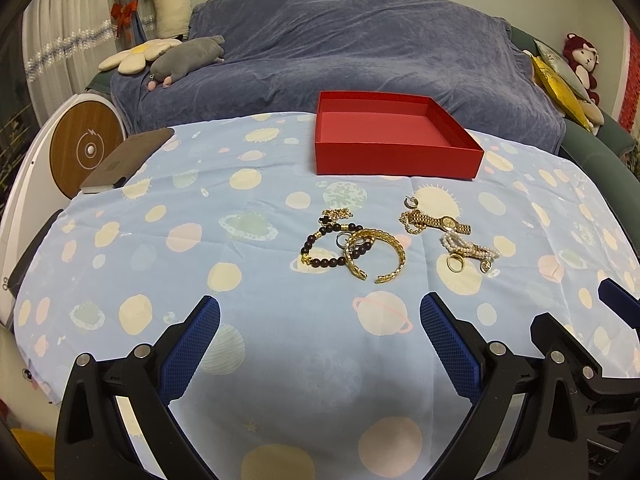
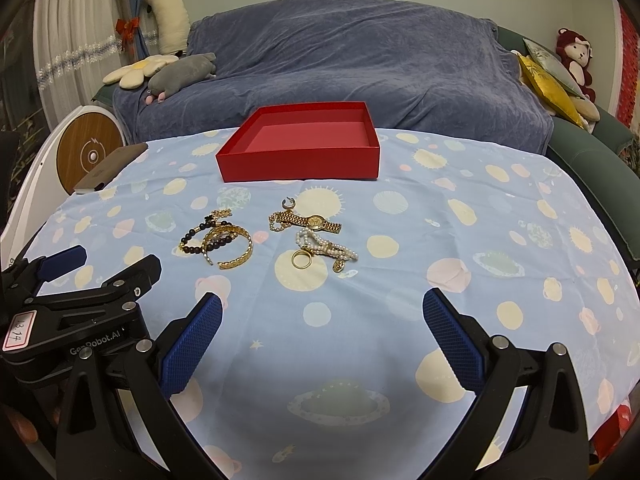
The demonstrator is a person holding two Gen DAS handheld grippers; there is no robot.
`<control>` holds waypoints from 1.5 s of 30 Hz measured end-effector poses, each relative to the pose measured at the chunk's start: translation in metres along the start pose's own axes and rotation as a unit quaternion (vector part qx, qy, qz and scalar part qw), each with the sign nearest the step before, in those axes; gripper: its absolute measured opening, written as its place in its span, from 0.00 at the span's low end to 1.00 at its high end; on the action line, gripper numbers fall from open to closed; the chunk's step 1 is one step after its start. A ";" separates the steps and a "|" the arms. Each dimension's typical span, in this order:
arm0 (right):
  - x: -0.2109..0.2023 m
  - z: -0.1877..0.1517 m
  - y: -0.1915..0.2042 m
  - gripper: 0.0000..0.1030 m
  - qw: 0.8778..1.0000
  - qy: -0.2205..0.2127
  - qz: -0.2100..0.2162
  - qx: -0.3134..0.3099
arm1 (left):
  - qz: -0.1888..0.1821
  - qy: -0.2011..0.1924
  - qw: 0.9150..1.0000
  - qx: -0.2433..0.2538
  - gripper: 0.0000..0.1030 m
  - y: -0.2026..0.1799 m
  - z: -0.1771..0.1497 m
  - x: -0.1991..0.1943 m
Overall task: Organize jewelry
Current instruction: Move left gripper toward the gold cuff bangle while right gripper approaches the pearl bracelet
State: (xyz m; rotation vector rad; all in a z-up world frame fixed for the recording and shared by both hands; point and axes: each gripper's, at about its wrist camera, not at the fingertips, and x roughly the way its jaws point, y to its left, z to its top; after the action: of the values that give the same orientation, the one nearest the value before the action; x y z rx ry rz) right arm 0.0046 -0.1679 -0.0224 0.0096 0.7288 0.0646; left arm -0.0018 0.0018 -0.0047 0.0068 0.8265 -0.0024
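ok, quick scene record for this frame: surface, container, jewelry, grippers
surface: planet-print cloth
container: red box, open, empty
left pile: dark bead bracelet under gold cuff
right pile: gold watch, pearl bracelet, gold ring
left gripper: open, holding nothing
right gripper: open, holding nothing

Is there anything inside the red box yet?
Nothing shows inside the red box: only its bare pink floor, in both views. The near wall hides the strip of floor just behind it. The jewelry, including the gold watch and gold ring, lies on the tablecloth.
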 end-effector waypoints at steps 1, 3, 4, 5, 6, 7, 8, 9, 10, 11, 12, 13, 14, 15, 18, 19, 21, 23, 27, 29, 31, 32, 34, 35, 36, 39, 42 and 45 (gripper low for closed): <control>0.001 0.000 0.000 0.95 1.000 0.000 -0.001 -0.001 | -0.005 0.004 1.000 -0.002 0.95 0.001 0.000 0.002; 0.008 -0.004 -0.002 0.95 1.000 0.006 0.002 0.004 | -0.007 0.008 1.000 -0.006 0.95 0.005 0.000 0.005; 0.009 -0.002 -0.001 0.95 1.000 0.007 0.001 0.004 | -0.006 0.010 1.000 -0.008 0.95 0.007 0.001 0.007; 0.010 -0.002 -0.002 0.95 1.000 0.009 0.003 0.007 | -0.005 0.012 1.000 -0.010 0.95 0.009 0.001 0.009; 0.011 0.002 -0.005 0.95 1.000 0.011 0.004 0.010 | -0.006 0.013 1.000 -0.012 0.95 0.011 0.001 0.012; 0.016 0.001 -0.007 0.95 1.000 0.012 0.004 0.014 | -0.006 0.018 1.000 -0.014 0.95 0.014 0.001 0.016; 0.017 0.002 -0.010 0.95 1.000 0.013 0.004 0.016 | -0.006 0.024 1.000 -0.018 0.95 0.016 0.001 0.020; 0.022 0.002 -0.013 0.95 1.000 0.020 0.001 0.020 | -0.010 0.030 0.999 -0.023 0.95 0.019 0.001 0.024; 0.027 0.003 -0.017 0.95 0.999 0.028 0.005 0.028 | -0.014 0.033 0.999 -0.027 0.95 0.021 0.001 0.029; 0.030 0.002 -0.017 0.95 0.999 0.030 0.008 0.031 | -0.014 0.036 0.999 -0.030 0.95 0.023 0.000 0.034; 0.033 0.002 -0.017 0.95 0.999 0.032 0.011 0.034 | -0.013 0.040 0.999 -0.031 0.95 0.023 0.000 0.039; 0.038 0.002 -0.019 0.95 0.999 0.035 0.008 0.037 | -0.015 0.043 0.998 -0.031 0.95 0.023 0.001 0.044; 0.040 0.002 -0.020 0.95 0.998 0.039 0.009 0.039 | -0.019 0.043 0.998 -0.031 0.95 0.022 0.001 0.048; 0.044 0.003 -0.022 0.95 0.998 0.043 0.012 0.042 | -0.022 0.043 0.998 -0.030 0.95 0.020 0.002 0.052; 0.048 0.006 -0.027 0.95 0.998 0.043 0.014 0.048 | -0.040 0.041 0.998 -0.022 0.95 0.007 0.009 0.062; 0.051 0.008 -0.030 0.95 0.998 0.045 0.012 0.051 | -0.044 0.038 0.998 -0.015 0.95 0.000 0.011 0.065; 0.054 0.010 -0.035 0.95 0.997 0.045 0.011 0.060 | -0.044 0.035 0.998 0.001 0.95 -0.013 0.016 0.073; 0.057 0.011 -0.042 0.95 0.996 0.047 0.007 0.069 | -0.041 0.035 0.998 0.017 0.95 -0.024 0.018 0.084; 0.065 0.012 -0.055 0.95 0.995 0.055 0.004 0.083 | -0.041 0.049 0.998 0.029 0.95 -0.036 0.019 0.104; 0.068 0.012 -0.059 0.95 0.994 0.059 0.004 0.088 | -0.037 0.053 0.997 0.029 0.93 -0.038 0.020 0.110; 0.070 0.012 -0.062 0.95 0.994 0.060 0.003 0.090 | -0.036 0.057 0.997 0.031 0.87 -0.040 0.021 0.115; 0.072 0.012 -0.062 0.95 0.994 0.061 0.003 0.091 | -0.031 0.056 0.997 0.033 0.85 -0.041 0.021 0.117; 0.074 0.013 -0.063 0.95 0.994 0.063 0.006 0.092 | -0.026 0.051 0.998 0.037 0.76 -0.042 0.020 0.118; 0.074 0.014 -0.063 0.95 0.994 0.065 0.006 0.091 | -0.027 0.048 0.998 0.038 0.72 -0.043 0.021 0.118; 0.075 0.014 -0.063 0.95 0.994 0.065 0.007 0.090 | -0.028 0.046 0.998 0.039 0.66 -0.044 0.021 0.117; 0.075 0.016 -0.062 0.95 0.994 0.064 0.007 0.086 | -0.035 0.042 0.998 0.044 0.54 -0.047 0.021 0.115; 0.077 0.017 -0.061 0.95 0.995 0.063 0.011 0.081 | -0.043 0.042 0.997 0.046 0.54 -0.047 0.021 0.113; 0.082 0.019 -0.058 0.95 0.995 0.068 0.020 0.075 | -0.056 0.045 0.997 0.039 0.53 -0.044 0.022 0.110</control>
State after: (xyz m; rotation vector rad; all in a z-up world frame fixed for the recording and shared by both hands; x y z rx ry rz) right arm 0.0814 -0.2206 -0.0641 0.1649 0.8684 0.0494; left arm 0.0883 -0.0427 -0.0709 0.0342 0.9151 -0.1403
